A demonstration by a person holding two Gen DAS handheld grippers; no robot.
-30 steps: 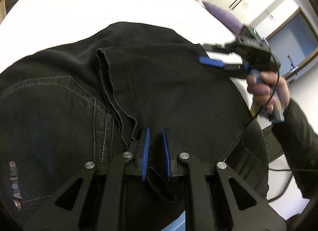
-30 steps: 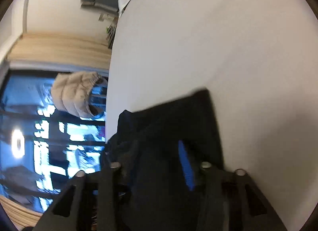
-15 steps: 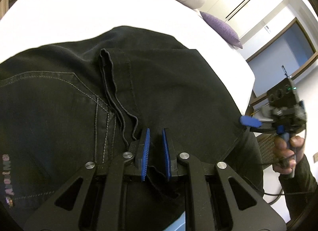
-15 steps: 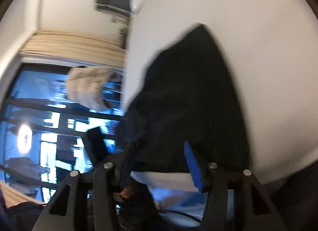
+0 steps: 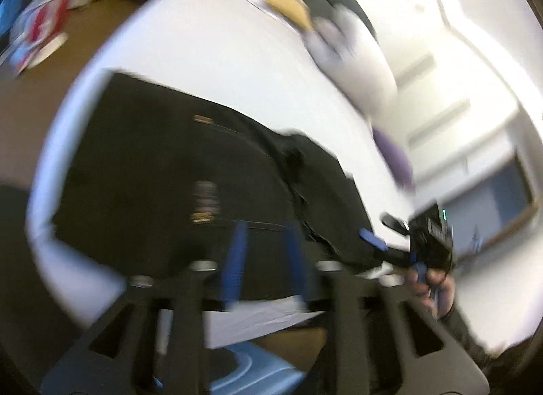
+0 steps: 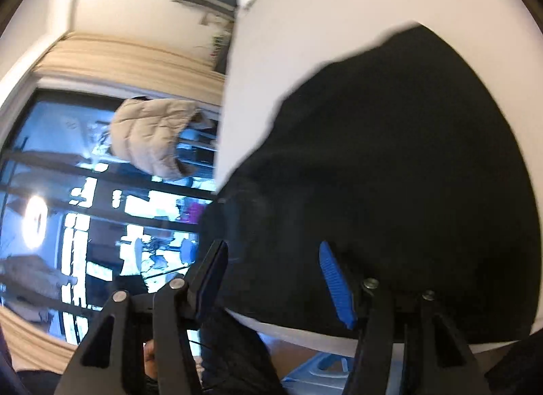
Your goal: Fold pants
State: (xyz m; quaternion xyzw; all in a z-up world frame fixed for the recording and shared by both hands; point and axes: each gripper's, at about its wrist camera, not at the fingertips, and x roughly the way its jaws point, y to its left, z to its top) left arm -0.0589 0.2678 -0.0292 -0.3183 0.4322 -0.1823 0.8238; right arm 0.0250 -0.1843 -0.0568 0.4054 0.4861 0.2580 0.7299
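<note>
Now the black jeans are seen folded on the white bed, spread just ahead of both grippers. Heavy, limp denim is to be expected, so thick seams or the folded edge would be best taken. The left gripper is being opened, nothing between its blue pads. The right gripper is also being widened, empty, the cloth lying beyond it. A pale pillow is glimpsed farther off.
</note>
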